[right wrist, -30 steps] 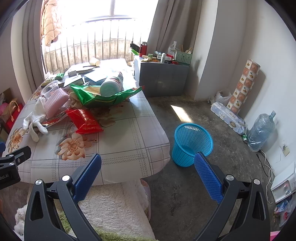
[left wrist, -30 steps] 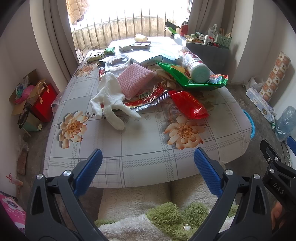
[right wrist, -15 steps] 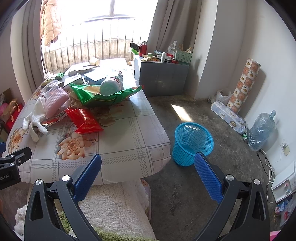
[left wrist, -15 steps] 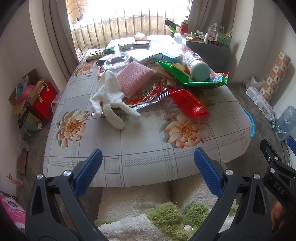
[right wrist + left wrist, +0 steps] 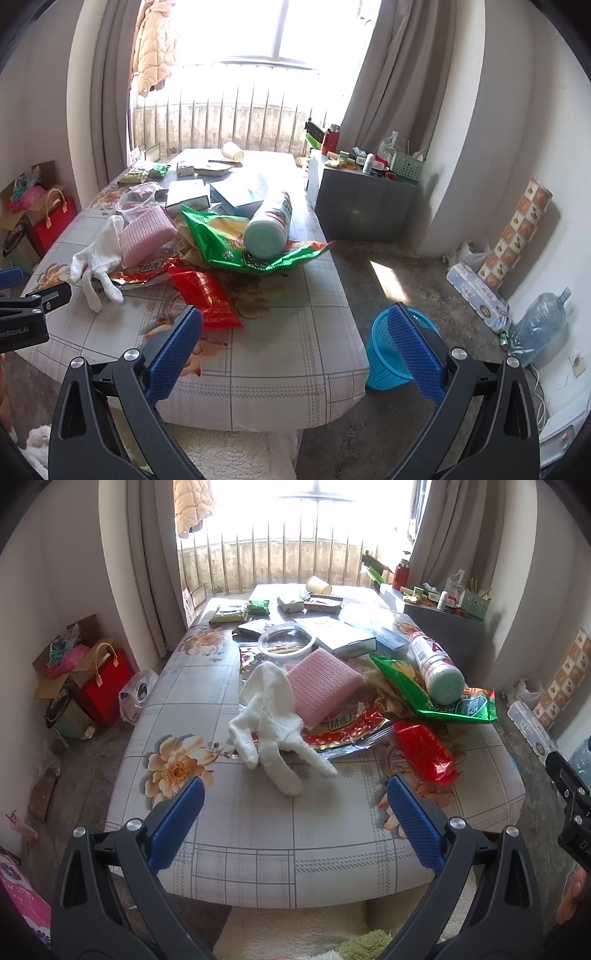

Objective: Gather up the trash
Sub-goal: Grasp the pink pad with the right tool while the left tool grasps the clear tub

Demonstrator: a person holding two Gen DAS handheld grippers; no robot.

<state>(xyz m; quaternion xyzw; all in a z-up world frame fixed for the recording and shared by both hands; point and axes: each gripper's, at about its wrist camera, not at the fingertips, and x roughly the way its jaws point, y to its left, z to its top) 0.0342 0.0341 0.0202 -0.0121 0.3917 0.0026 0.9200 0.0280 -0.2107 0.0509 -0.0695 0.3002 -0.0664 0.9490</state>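
Trash lies on a low table (image 5: 258,830) with a flowered cloth: a red snack packet (image 5: 424,751) (image 5: 205,295), a flat red-and-silver wrapper (image 5: 347,731), a green chip bag (image 5: 443,698) (image 5: 236,247) with a white canister (image 5: 436,664) (image 5: 269,225) lying on it, a white glove (image 5: 273,716) (image 5: 98,258) and a pink cloth (image 5: 321,683). A blue mesh trash basket (image 5: 384,354) stands on the floor right of the table. My left gripper (image 5: 291,794) is open and empty over the table's near edge. My right gripper (image 5: 295,325) is open and empty, near the table's right corner.
Boxes, a clear plastic bowl (image 5: 286,642), a paper cup (image 5: 317,585) and small packets fill the table's far half. A grey cabinet (image 5: 364,206) stands at the right. A red bag (image 5: 105,686) and cardboard box sit on the floor left. A water jug (image 5: 541,325) stands by the right wall.
Both grippers have moved forward toward the table and tilted up a little; the table and trash now look closer. Both stay open and empty.
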